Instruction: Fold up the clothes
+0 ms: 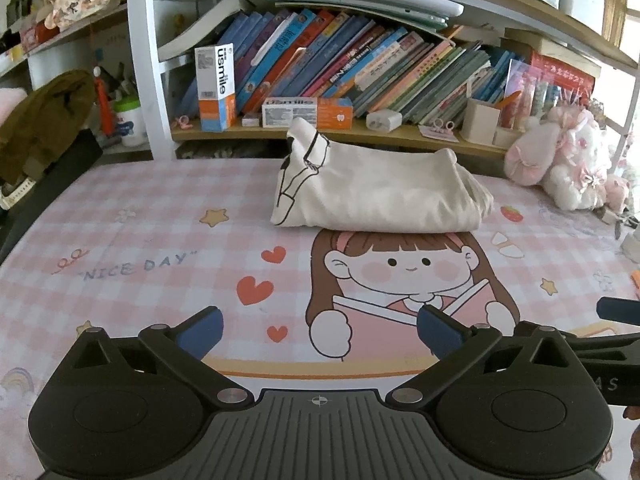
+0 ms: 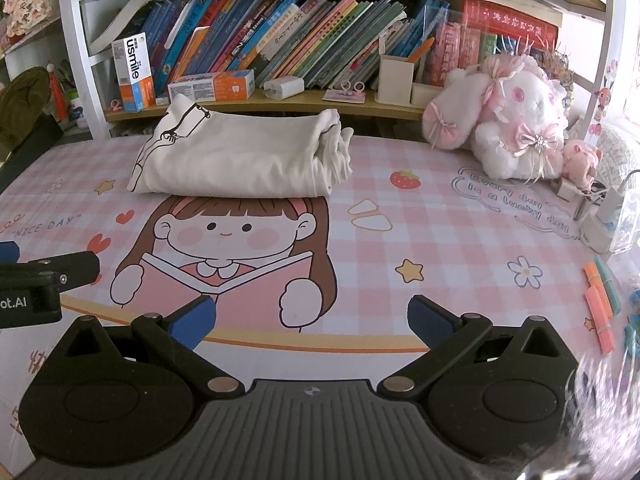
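Lying folded, seemingly in layers, the cream garment [image 1: 376, 188] sits well beyond both grippers' wide-spread, empty jaws.

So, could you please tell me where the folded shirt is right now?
The shirt lies on the mat toward its far edge in both views, just below the bookshelf, left of the plush bunny.

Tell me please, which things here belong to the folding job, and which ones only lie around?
Belong to the job:
- folded cream garment
- left claw, open
- right claw, open

Only lying around:
- plush rabbit
- toothpaste boxes
- books on the shelf
- pen holder
- paper strips
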`<state>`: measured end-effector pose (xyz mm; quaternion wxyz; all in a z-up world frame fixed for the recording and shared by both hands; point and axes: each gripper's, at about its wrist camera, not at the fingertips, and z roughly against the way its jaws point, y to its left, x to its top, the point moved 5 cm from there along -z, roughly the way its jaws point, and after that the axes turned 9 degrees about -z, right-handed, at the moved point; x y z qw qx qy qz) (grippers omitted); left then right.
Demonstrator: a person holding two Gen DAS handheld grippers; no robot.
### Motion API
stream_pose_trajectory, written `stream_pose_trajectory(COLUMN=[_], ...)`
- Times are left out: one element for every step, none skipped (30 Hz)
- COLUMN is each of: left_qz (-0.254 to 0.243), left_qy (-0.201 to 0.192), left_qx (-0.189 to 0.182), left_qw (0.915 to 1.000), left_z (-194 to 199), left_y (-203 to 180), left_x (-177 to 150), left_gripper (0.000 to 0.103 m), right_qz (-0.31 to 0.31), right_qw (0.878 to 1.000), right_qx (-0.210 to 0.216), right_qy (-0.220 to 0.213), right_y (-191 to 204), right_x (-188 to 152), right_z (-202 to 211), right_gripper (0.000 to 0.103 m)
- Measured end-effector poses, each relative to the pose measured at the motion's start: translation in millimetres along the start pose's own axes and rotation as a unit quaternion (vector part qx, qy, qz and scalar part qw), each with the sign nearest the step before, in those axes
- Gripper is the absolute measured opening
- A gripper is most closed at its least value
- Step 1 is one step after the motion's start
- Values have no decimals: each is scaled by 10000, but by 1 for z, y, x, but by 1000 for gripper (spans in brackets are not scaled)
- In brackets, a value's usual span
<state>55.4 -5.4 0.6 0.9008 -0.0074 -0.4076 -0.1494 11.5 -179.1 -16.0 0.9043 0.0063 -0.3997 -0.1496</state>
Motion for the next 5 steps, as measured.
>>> stream_pose_trajectory(left_qz=[2, 4, 5, 7, 12], left_qy=[4, 7, 5, 2, -7], left_qx=[-10, -17, -14, -12, -20], left_qw=[10000, 10000, 10000, 10000, 10000], left_z=[0, 0, 0, 0, 0], left_y=[0, 0, 0, 0, 0], left_x=[0, 0, 0, 0, 0], left_gripper=[103, 103, 103, 103, 103], right_qz=[1, 2, 3, 6, 7], right_qw=[10000, 10000, 10000, 10000, 10000], right_qx=[-1, -2, -2, -2, -2], right_qy=[4, 6, 9, 13, 18], right_y=[0, 0, 0, 1, 1], right_x=[0, 0, 0, 0, -1], right_z=[0, 0, 0, -1, -1], right_gripper=[103, 103, 103, 103, 103])
